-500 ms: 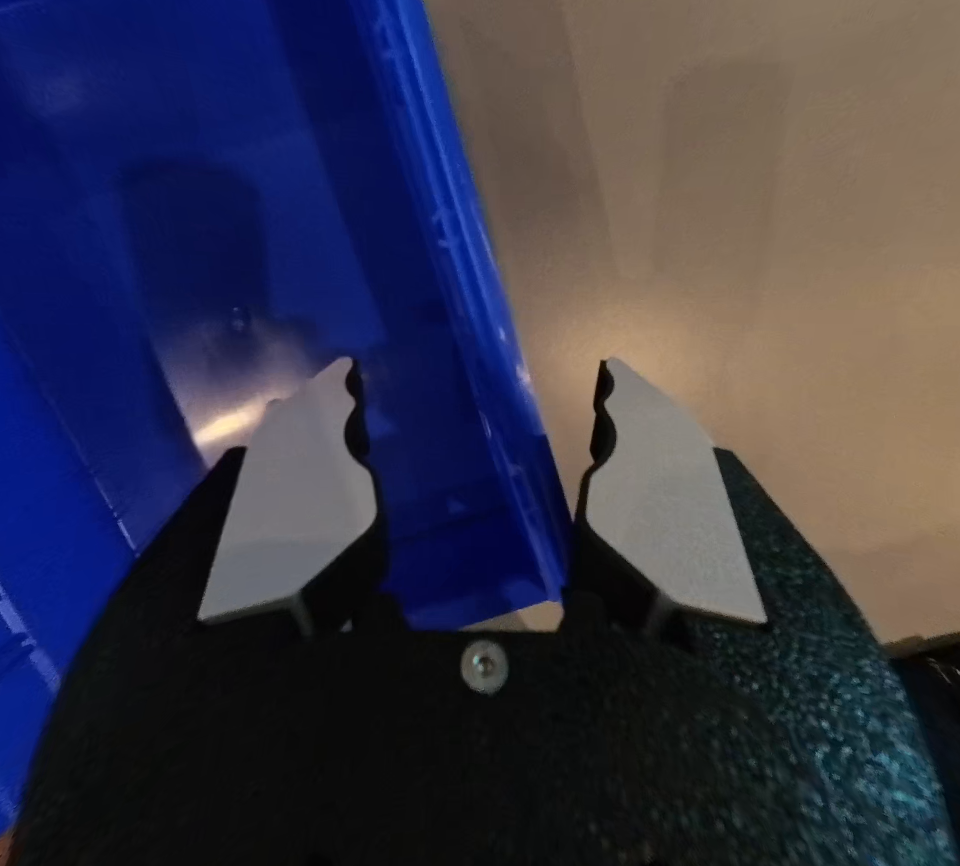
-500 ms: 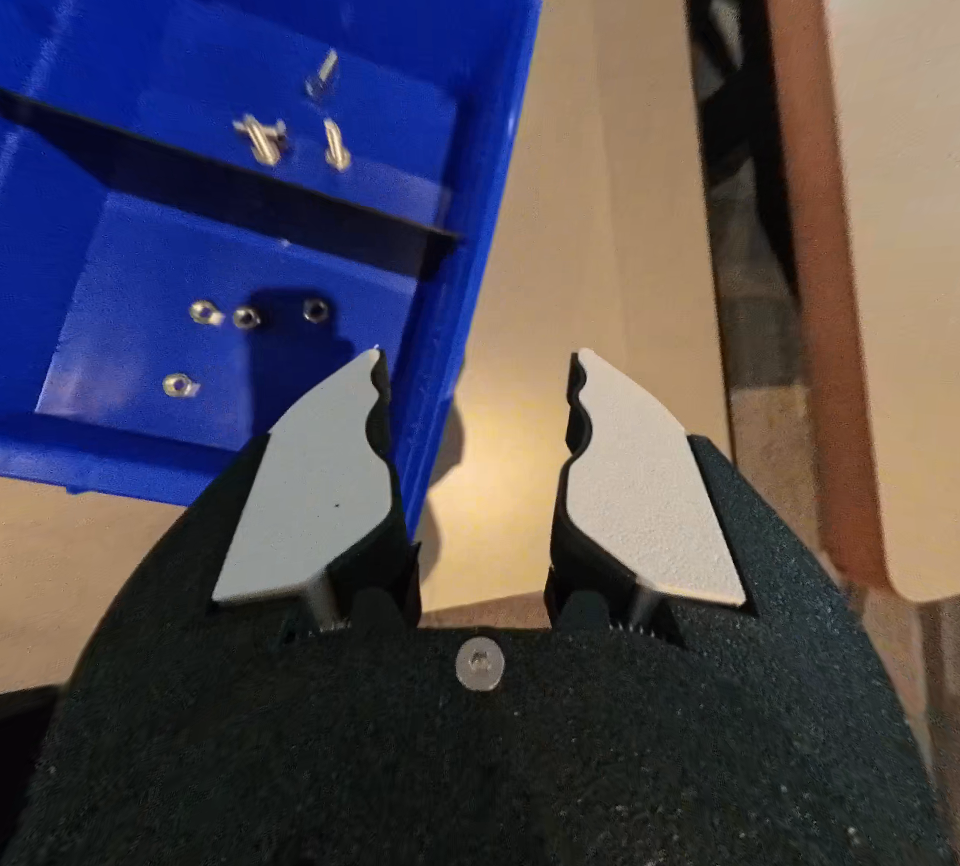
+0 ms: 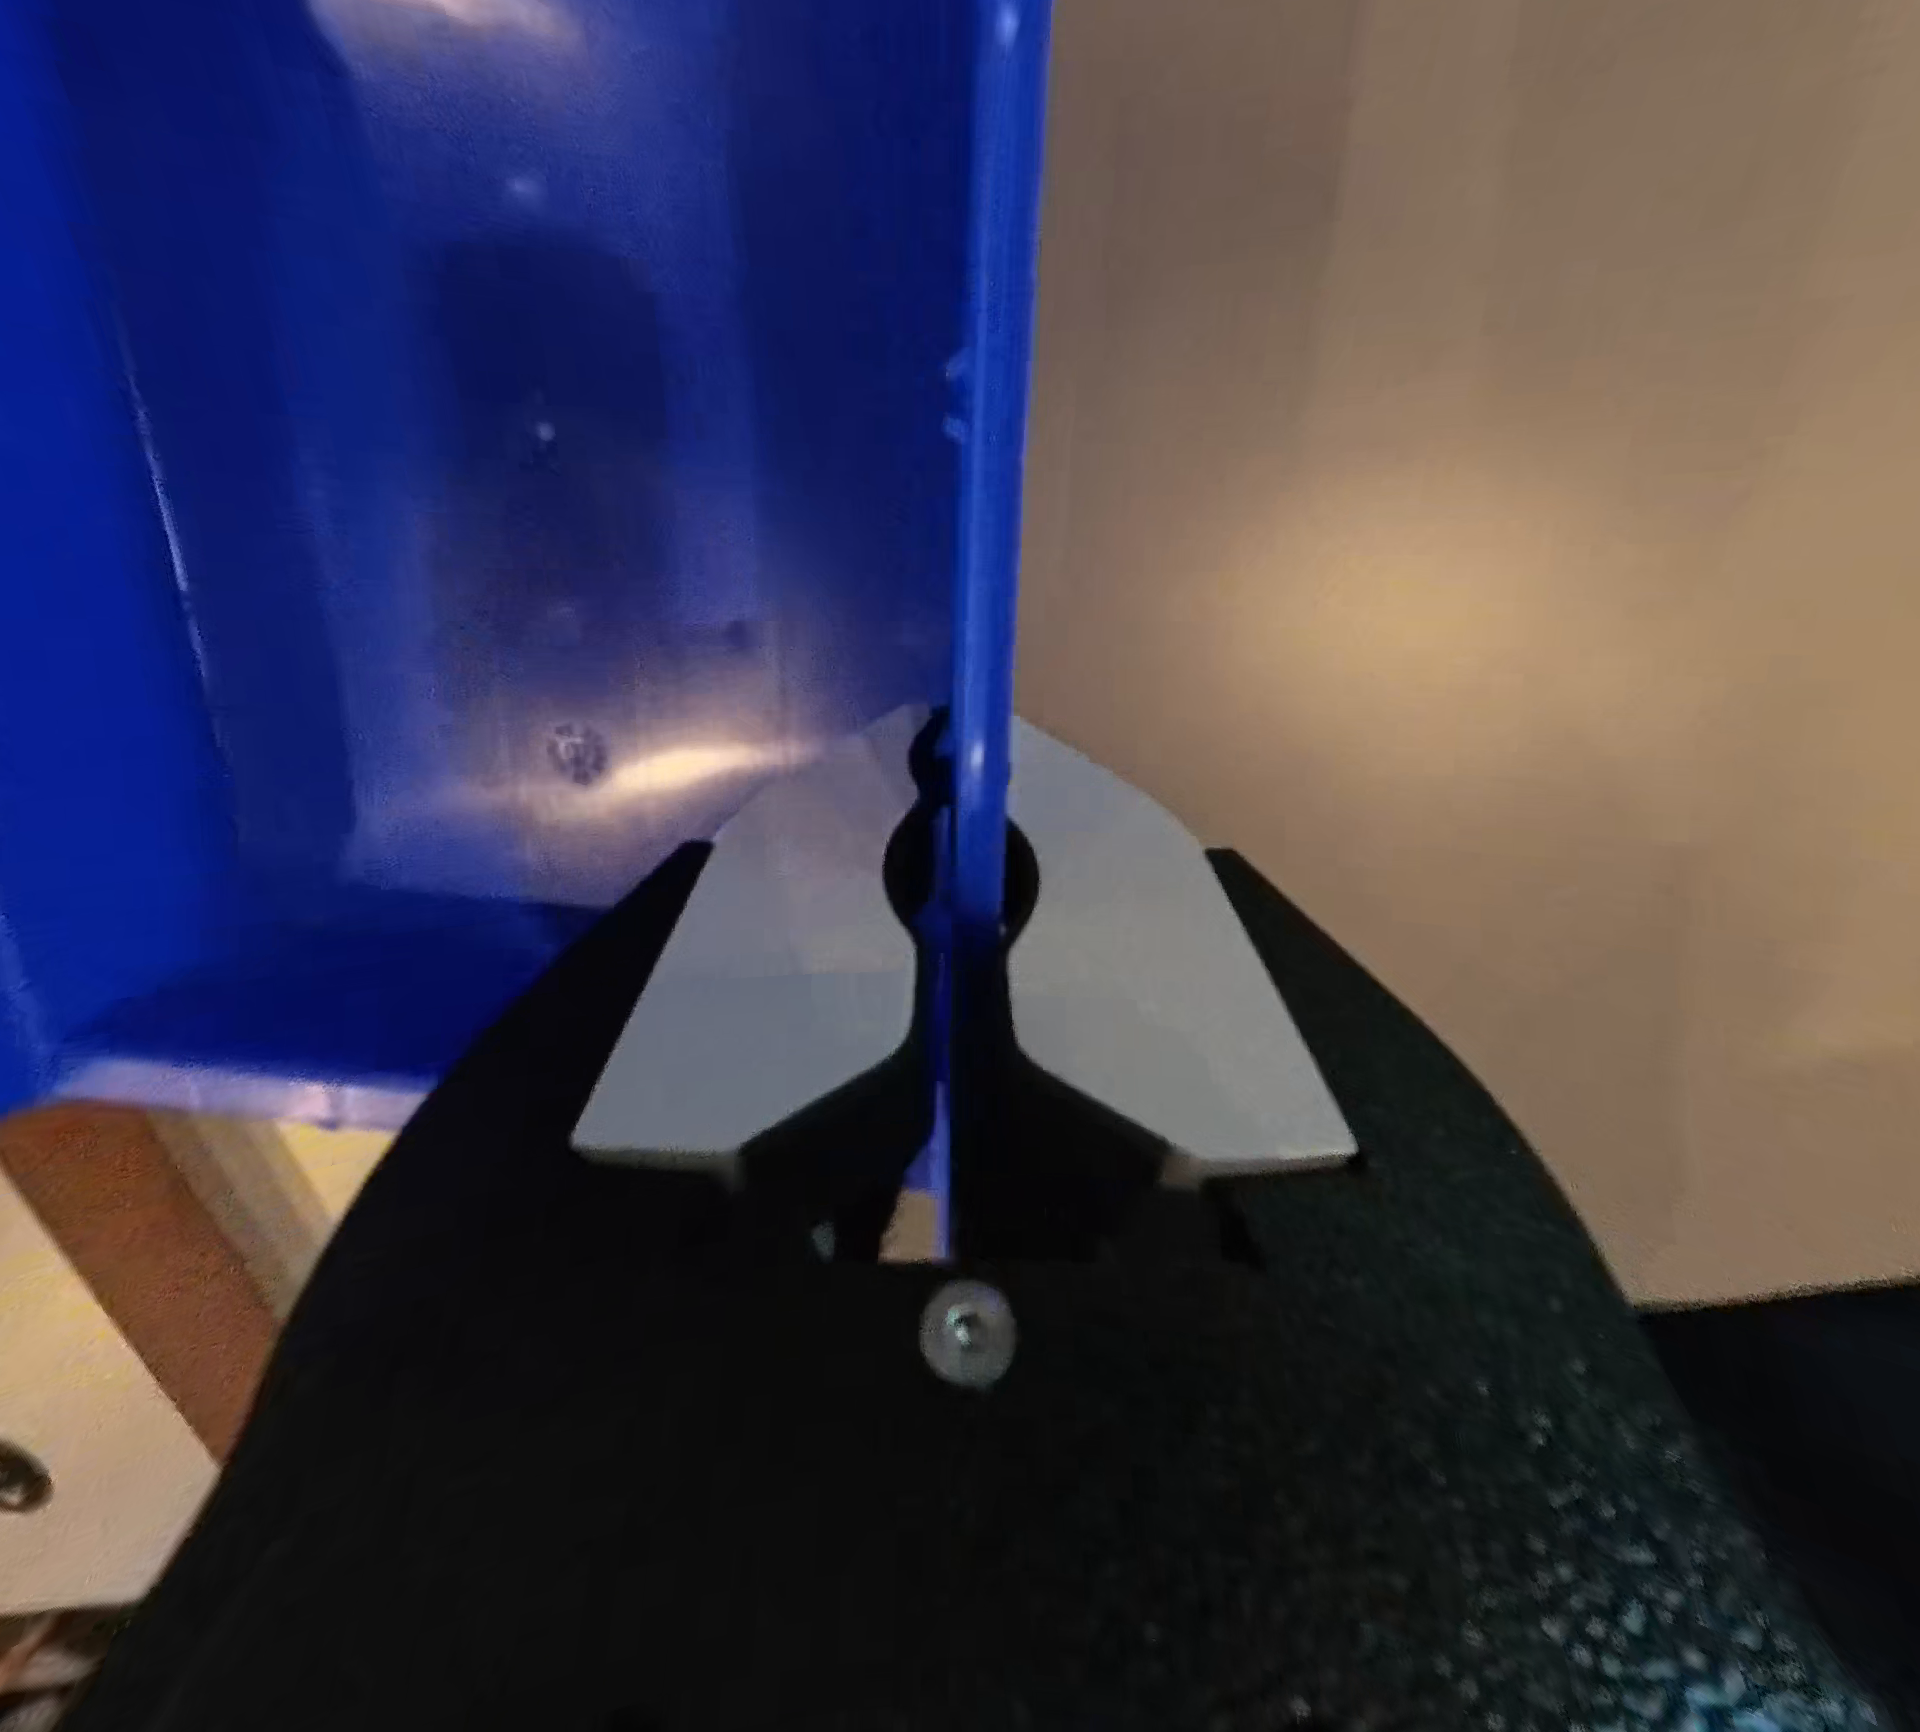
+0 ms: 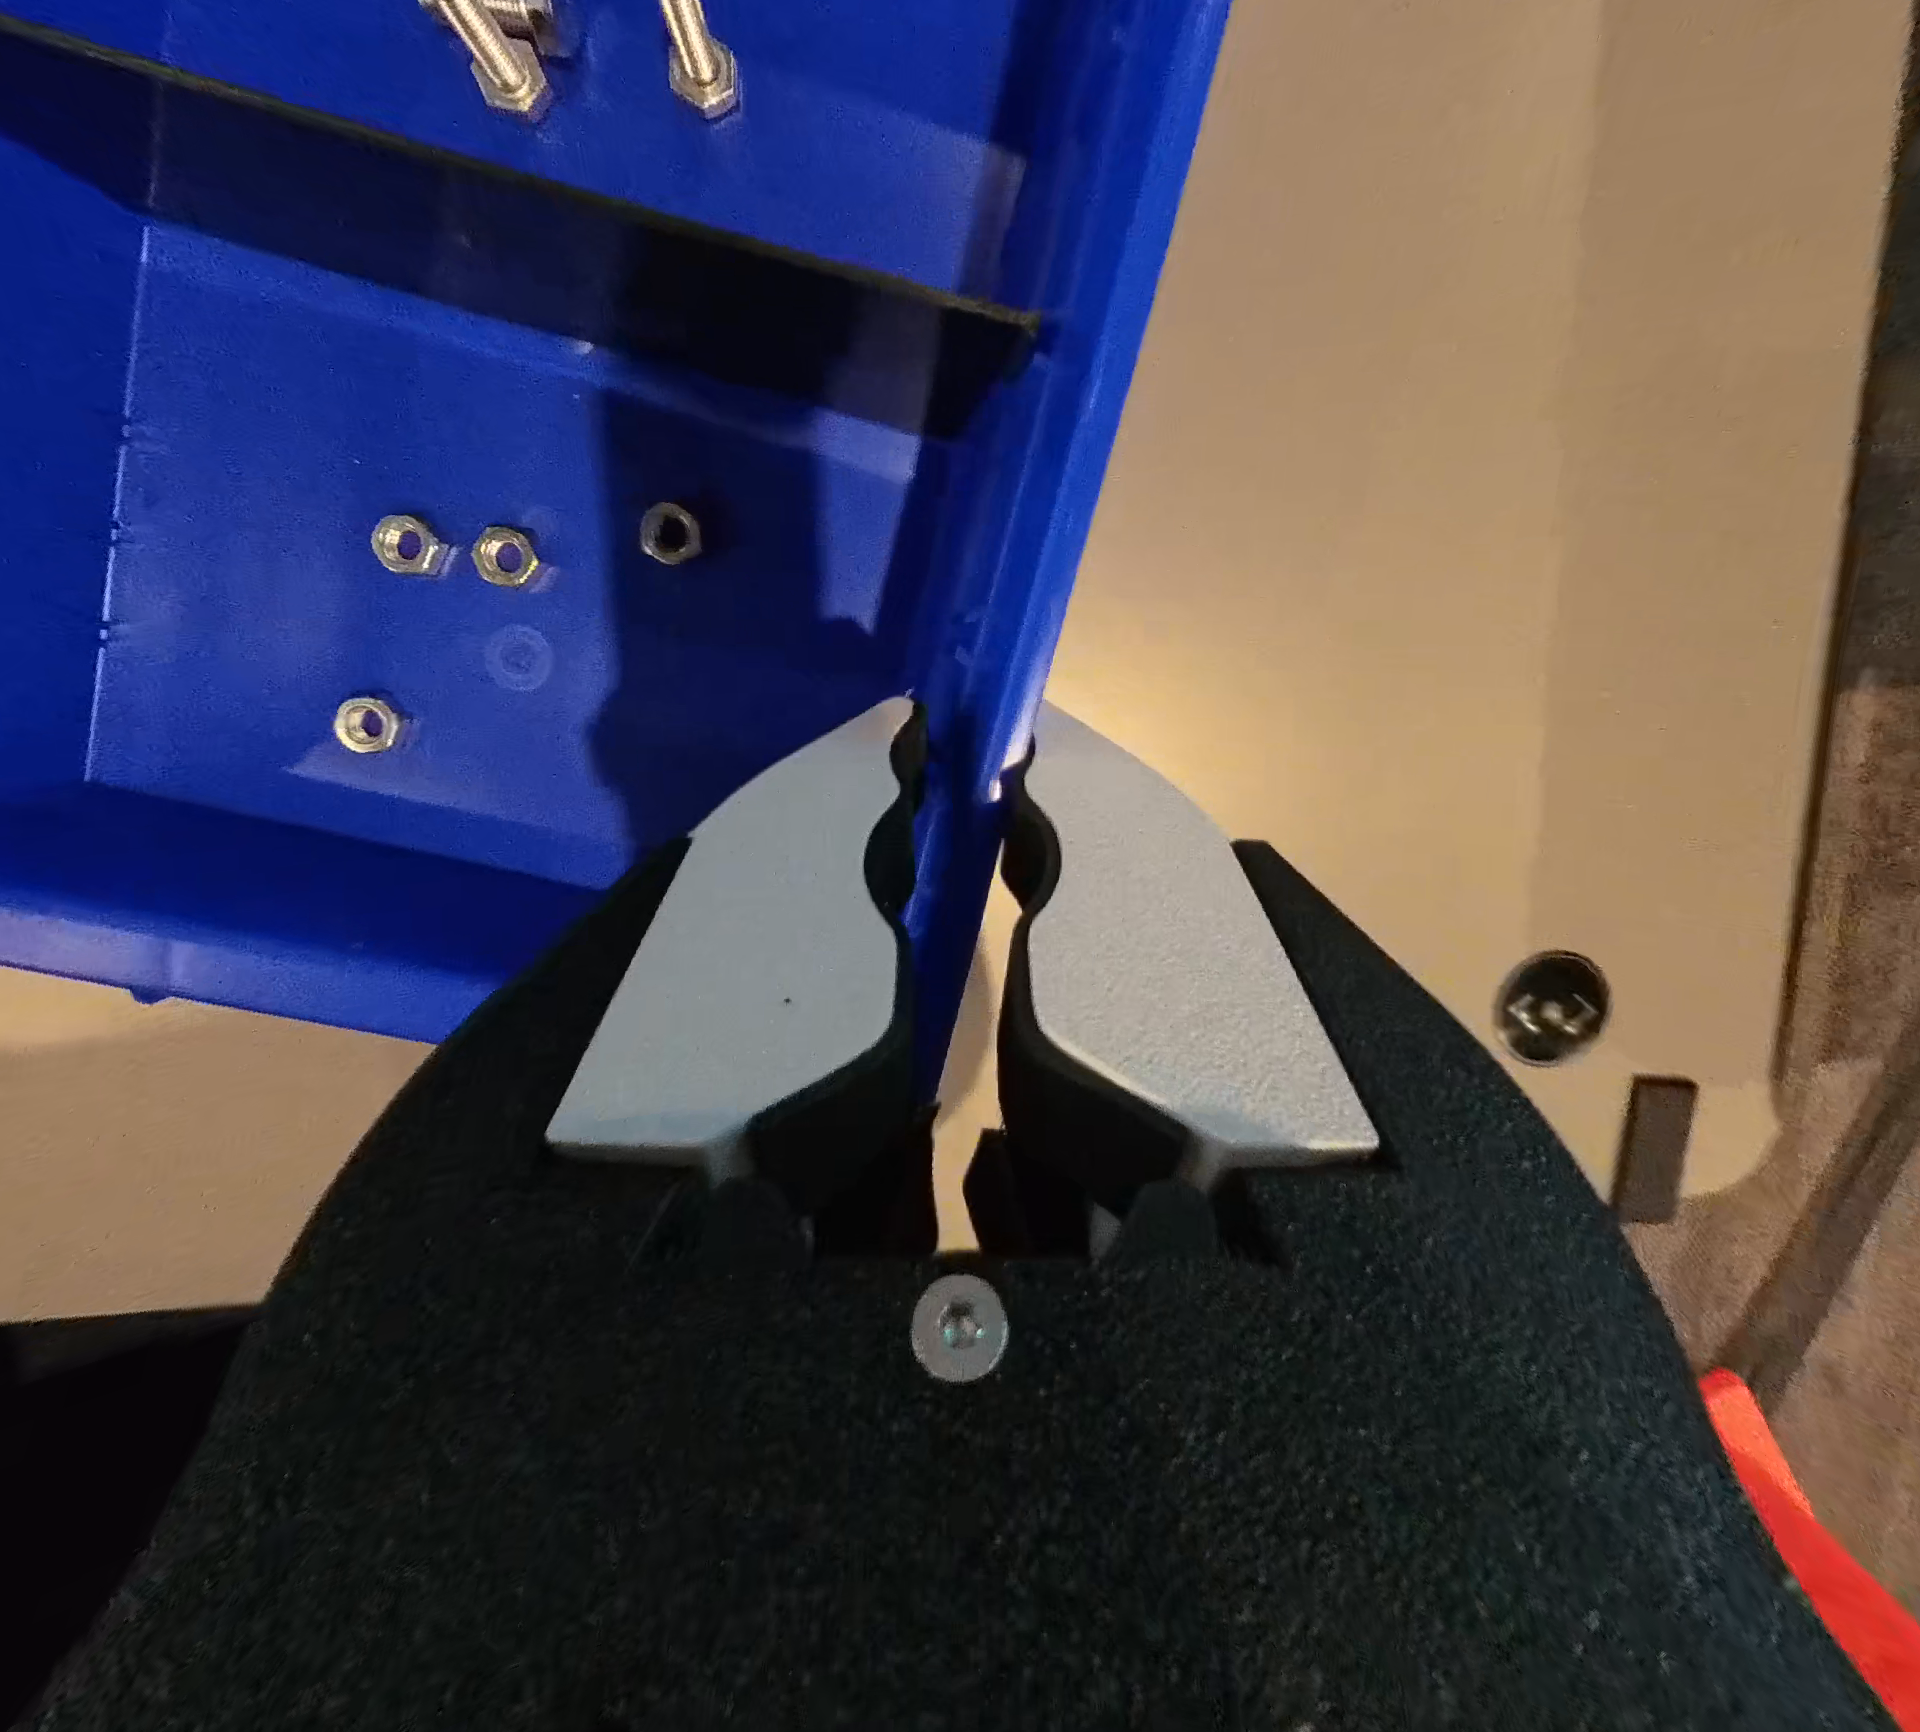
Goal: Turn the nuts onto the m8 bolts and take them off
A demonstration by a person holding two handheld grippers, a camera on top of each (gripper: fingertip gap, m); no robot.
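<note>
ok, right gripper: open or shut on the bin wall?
Shut on it. The right gripper has both fingers closed against the blue bin's side wall, one inside, one outside.

The blue bin (image 4: 582, 394) has a black divider (image 4: 623, 248) running wall to wall, cutting its floor into two pockets. The far pocket holds bolts (image 4: 691, 35), the near one four scattered nuts (image 4: 504, 556) with open floor between them (room to reach down). The right side wall (image 4: 1049, 435) is blocked: the right gripper (image 4: 966, 747) clamps it. The left gripper (image 3: 971, 747) clamps a bin wall (image 3: 992, 332) too. Beside the bin, the tan table (image 4: 1455, 435) lies open.
</note>
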